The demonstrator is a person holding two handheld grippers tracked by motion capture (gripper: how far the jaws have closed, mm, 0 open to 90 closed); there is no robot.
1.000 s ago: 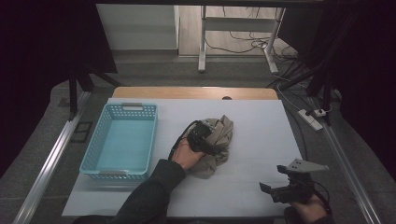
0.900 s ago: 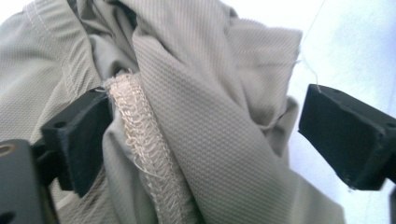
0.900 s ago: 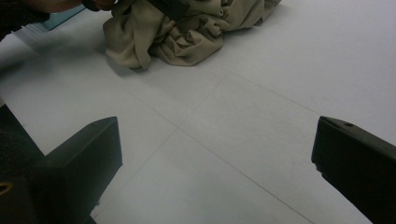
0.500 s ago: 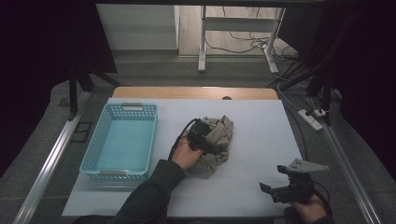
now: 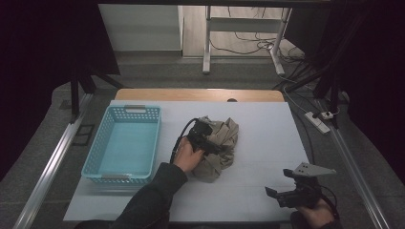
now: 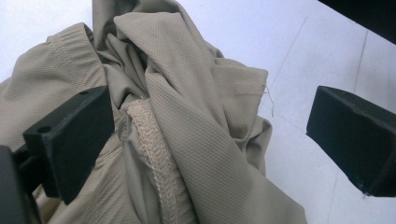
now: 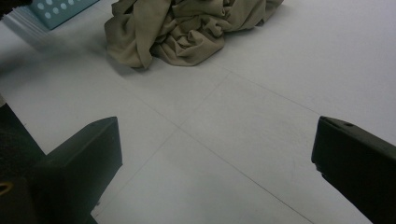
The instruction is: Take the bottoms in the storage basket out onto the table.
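The left gripper (image 5: 216,149) sits right on top of the crumpled tan cloth (image 5: 220,148), jaws spread wide after just opening up, folds lying between them but not pinched. Off to its left is the blue basket (image 5: 125,143). The right gripper (image 5: 279,195) hangs well apart near the table's front edge, jaws wide over bare white table (image 5: 267,129).

Your white table (image 5: 258,191) carries 2 things: a crumpled beige garment (image 5: 220,148) at the middle and a light-blue basket (image 5: 98,148) on its left.
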